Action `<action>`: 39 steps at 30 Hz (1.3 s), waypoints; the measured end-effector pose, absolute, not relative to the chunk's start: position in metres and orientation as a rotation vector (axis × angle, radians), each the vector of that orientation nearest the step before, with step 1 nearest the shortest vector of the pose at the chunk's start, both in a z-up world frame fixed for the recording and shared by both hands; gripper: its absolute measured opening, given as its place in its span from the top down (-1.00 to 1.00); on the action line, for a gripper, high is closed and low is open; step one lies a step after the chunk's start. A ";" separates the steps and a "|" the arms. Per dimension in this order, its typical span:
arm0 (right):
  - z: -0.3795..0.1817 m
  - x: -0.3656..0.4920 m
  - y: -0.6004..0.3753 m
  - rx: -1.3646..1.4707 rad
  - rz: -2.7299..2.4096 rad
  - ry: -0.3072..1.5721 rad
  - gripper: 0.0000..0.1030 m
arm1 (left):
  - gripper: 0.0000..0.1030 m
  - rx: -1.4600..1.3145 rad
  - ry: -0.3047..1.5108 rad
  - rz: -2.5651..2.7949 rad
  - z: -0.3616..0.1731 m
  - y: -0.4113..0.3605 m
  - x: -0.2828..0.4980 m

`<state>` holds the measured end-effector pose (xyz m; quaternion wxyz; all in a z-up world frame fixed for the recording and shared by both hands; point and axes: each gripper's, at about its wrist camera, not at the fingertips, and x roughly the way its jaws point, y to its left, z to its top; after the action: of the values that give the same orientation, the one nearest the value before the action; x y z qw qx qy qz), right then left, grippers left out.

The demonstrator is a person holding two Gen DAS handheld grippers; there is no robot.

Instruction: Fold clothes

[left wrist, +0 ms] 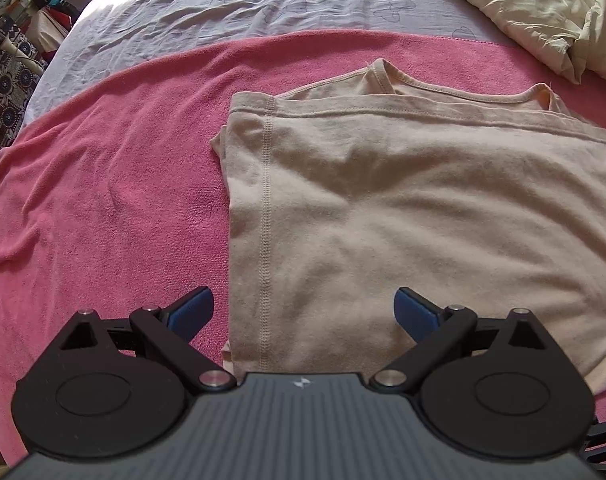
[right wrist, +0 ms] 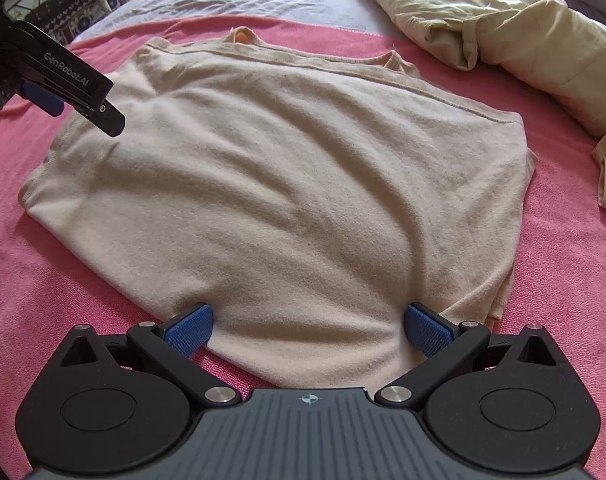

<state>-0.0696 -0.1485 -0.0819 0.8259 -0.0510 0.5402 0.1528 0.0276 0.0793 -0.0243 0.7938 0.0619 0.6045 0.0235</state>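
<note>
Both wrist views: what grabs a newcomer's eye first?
A beige shirt, folded over on itself, lies in the middle of a pink towel spread across the bed. Both grippers hang open at its near edge: the right gripper straddles the near edge, the left gripper sits over the shirt's left side seam. A crumpled cream quilt is heaped at far right.

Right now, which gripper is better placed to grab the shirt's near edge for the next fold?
Probably right. The right gripper is open with the beige shirt bunched between its fingers. The left gripper, also open, hangs over the shirt's side hem.
</note>
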 end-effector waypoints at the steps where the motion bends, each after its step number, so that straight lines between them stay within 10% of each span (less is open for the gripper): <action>1: -0.082 -0.069 -0.148 -0.108 0.324 1.149 -1.00 | -0.89 0.092 1.276 0.044 -0.019 0.082 0.020; 16: -0.045 -0.107 -0.206 0.175 0.180 1.122 -0.83 | -0.79 -0.040 1.068 -0.166 -0.003 0.087 -0.067; 21: -0.043 -0.114 -0.238 0.316 0.089 1.127 0.09 | -0.79 0.015 1.120 -0.157 -0.029 0.074 -0.064; 26: -0.042 -0.098 -0.200 0.148 0.235 1.079 0.21 | -0.83 0.081 1.180 -0.110 -0.057 0.070 -0.066; 32: -0.063 -0.109 -0.223 0.152 0.174 1.147 0.83 | -0.87 0.160 1.160 -0.056 -0.056 0.085 -0.076; 39: -0.056 -0.138 -0.272 0.391 0.056 1.140 0.54 | -0.76 0.156 1.120 0.057 -0.035 0.095 -0.072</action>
<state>-0.1385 -0.2720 -0.0556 0.8235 0.1837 0.5361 0.0261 -0.0724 0.0946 -0.0350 0.8439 0.0741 0.5307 0.0271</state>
